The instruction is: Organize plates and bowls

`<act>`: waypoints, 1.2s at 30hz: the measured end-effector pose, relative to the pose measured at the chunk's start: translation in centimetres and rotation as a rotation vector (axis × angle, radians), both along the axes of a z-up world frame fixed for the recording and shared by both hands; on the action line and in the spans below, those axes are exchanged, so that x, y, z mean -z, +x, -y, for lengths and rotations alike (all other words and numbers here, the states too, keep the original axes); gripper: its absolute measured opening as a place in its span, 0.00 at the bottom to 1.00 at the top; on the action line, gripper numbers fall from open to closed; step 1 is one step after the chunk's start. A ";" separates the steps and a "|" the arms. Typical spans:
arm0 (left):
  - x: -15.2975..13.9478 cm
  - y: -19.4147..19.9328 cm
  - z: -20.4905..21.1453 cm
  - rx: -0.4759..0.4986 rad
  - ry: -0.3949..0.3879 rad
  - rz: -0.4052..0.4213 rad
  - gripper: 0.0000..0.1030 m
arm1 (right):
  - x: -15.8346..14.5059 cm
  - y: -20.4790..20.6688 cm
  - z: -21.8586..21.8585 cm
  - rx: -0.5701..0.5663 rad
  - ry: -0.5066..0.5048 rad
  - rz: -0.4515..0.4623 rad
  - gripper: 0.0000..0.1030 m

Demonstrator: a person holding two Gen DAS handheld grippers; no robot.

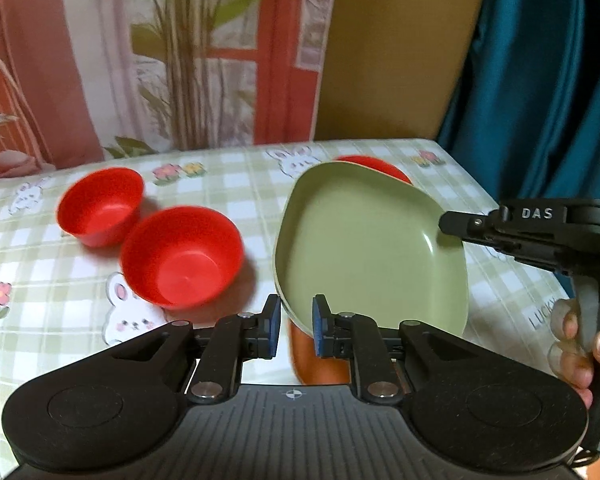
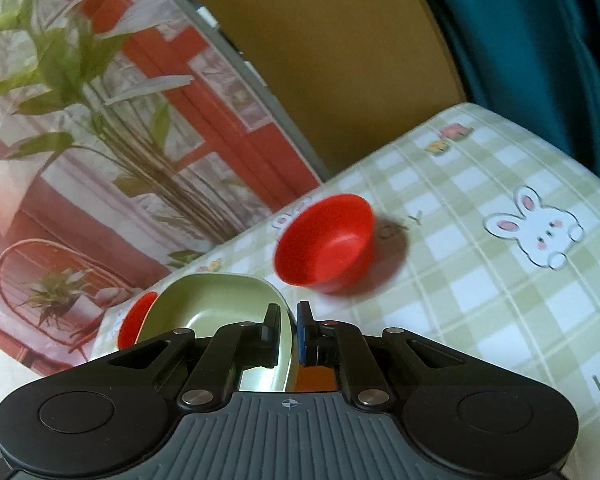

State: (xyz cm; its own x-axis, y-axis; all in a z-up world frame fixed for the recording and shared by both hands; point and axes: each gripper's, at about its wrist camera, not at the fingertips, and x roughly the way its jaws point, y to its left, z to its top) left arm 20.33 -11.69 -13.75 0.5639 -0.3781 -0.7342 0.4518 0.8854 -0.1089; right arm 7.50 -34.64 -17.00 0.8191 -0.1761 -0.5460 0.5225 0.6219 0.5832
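Sorting looks barely begun: both grippers, left and right, have their fingers nearly closed on the rim of the green plate, held tilted above the checked surface, three red bowls scattered beside it, unstacked.

You have 2 fisheye views, each mounted just behind its gripper's fingers and looking forward and downward along them. Your left wrist camera faces the table almost square on, with the printed backdrop upright behind it; the left gripper fills the bottom of the picture, very near the lens. Your right wrist camera is rolled, so the table runs slanted, and the right gripper sits just as close. Both views share the green plate, the backdrop and the checked tablecloth. The left view also catches the right gripper from the side.
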 end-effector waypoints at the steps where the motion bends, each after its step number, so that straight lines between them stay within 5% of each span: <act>1: 0.2 -0.2 0.2 0.007 0.002 -0.004 0.17 | 0.2 -0.2 0.1 0.003 0.003 -0.004 0.09; 15: 4.0 -0.6 1.0 0.047 -0.005 -0.152 0.19 | 2.6 -0.1 0.9 0.003 0.041 -0.039 0.11; 36: 5.1 0.0 1.0 0.036 -0.019 -0.229 0.20 | 3.3 1.5 0.7 -0.029 0.005 -0.111 0.11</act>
State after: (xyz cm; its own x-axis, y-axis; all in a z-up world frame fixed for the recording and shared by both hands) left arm 20.31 -12.70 -18.84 0.3693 -0.4100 -0.8339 0.4452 0.8658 -0.2285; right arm 8.99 -35.38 -20.34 0.7582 -0.1505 -0.6344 0.5659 0.6352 0.5257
